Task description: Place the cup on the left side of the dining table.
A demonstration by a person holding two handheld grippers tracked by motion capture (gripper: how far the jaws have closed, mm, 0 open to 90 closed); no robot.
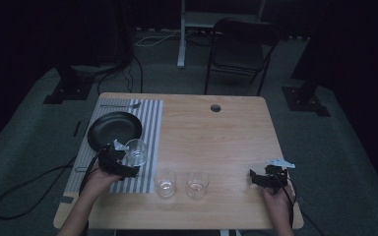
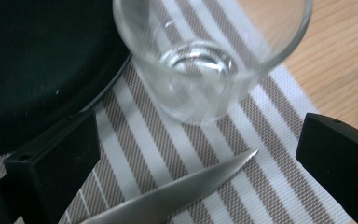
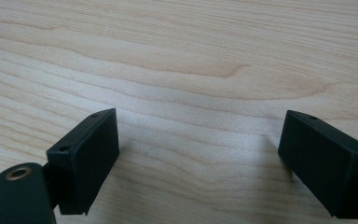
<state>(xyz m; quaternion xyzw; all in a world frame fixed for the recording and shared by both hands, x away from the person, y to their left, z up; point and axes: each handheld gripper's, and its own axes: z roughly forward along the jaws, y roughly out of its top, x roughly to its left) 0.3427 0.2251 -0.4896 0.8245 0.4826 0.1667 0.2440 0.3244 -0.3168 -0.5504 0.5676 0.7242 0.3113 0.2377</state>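
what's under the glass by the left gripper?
The glass stands on the striped placemat, its stripes visible through the base. A knife lies nearer the left gripper, not under the glass.

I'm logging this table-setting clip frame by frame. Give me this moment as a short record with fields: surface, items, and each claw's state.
surface: wooden table with a striped placemat at its left
plate: black plate on the placemat
glasses: one glass on the placemat beside the plate; two more glasses on bare wood
cutlery: knife lying on the placemat, blade between the left claw's jaws
left claw: open, just short of the glass
right claw: open, empty, over bare wood
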